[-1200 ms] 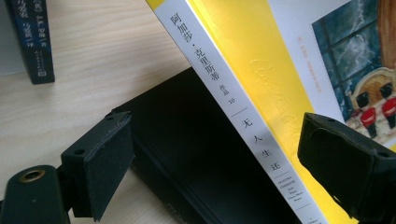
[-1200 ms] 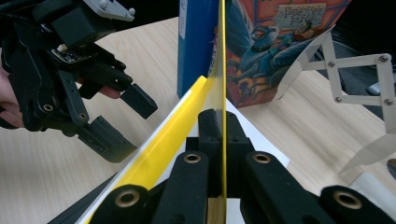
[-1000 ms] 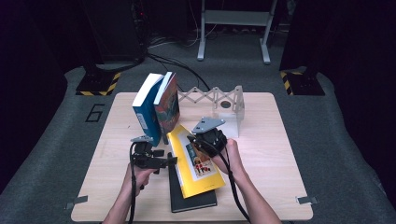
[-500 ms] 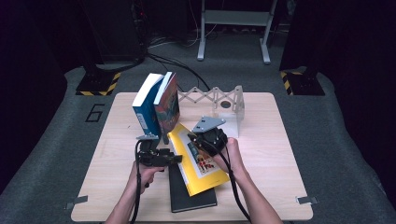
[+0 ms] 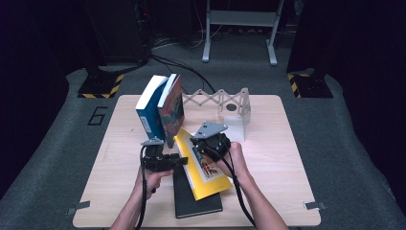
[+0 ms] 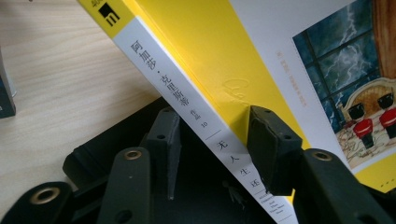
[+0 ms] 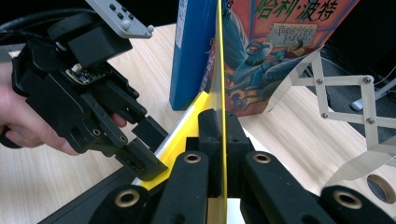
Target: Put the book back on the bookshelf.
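So you've got a wooden table [image 5: 119, 158] with two books standing upright at the back left, a blue one [image 5: 149, 115] and an illustrated one [image 5: 172, 109] leaning against it, plus a white expanding rack [image 5: 225, 103] behind them. Flat near your edge is a black book [image 5: 194, 199], and the yellow book [image 5: 207, 167] sits tilted on top of it, one side lifted.

Your right gripper [image 7: 219, 126] is clamped tight on the yellow book's front cover, jaws pressed together with just that thin sheet between them. Your left gripper [image 6: 212, 140] is spread wide, jaws straddling the white spine but not squeezing it, as far as I can tell.

My worry: you're holding a whole book by one cover. Lift more and the pages will probably sag, and the cover could crease or slip out. Get the left one closed on the spine first. Also, the illustrated book is close to the yellow one's top edge; bump it and both uprights could topple.
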Demonstrator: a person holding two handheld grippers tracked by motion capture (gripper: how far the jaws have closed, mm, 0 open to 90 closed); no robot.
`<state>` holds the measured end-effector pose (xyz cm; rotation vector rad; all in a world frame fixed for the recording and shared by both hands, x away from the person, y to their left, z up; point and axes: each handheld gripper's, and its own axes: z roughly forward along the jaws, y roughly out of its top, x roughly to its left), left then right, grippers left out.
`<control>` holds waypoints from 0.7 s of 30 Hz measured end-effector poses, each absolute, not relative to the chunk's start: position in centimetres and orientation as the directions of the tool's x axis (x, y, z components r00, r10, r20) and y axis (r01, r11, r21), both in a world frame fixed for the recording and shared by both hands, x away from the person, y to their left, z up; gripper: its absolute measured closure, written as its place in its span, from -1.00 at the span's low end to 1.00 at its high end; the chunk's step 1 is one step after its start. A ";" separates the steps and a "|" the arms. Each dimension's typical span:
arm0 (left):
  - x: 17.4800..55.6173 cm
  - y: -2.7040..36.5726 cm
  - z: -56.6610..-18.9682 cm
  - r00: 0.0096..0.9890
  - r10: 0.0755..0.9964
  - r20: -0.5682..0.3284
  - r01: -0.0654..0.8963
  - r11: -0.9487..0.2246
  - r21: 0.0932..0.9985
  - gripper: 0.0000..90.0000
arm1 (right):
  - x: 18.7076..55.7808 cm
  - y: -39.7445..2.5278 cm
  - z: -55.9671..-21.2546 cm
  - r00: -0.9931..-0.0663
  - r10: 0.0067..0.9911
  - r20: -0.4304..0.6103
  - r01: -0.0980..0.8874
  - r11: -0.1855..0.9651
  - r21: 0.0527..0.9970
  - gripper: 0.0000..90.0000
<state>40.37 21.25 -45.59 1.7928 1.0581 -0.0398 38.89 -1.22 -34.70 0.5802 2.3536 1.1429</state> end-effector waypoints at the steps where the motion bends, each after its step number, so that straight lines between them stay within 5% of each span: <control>1: 40.4 21.4 -45.6 0.627 0.630 -0.458 0.662 -0.121 0.740 0.25 | 38.9 -1.2 -34.7 -0.806 0.551 -0.216 0.170 0.564 0.808 1.00; 14: 40.1 21.4 -45.2 0.624 0.648 -0.436 0.630 -0.088 0.771 0.37 | 39.2 -3.1 -35.2 -0.778 0.616 -0.127 0.249 0.488 0.837 0.97; 21: 39.8 21.2 -44.9 0.646 0.643 -0.412 0.599 -0.093 0.795 0.38 | 40.2 -4.6 -36.1 -0.744 0.665 -0.070 0.333 0.459 0.823 0.77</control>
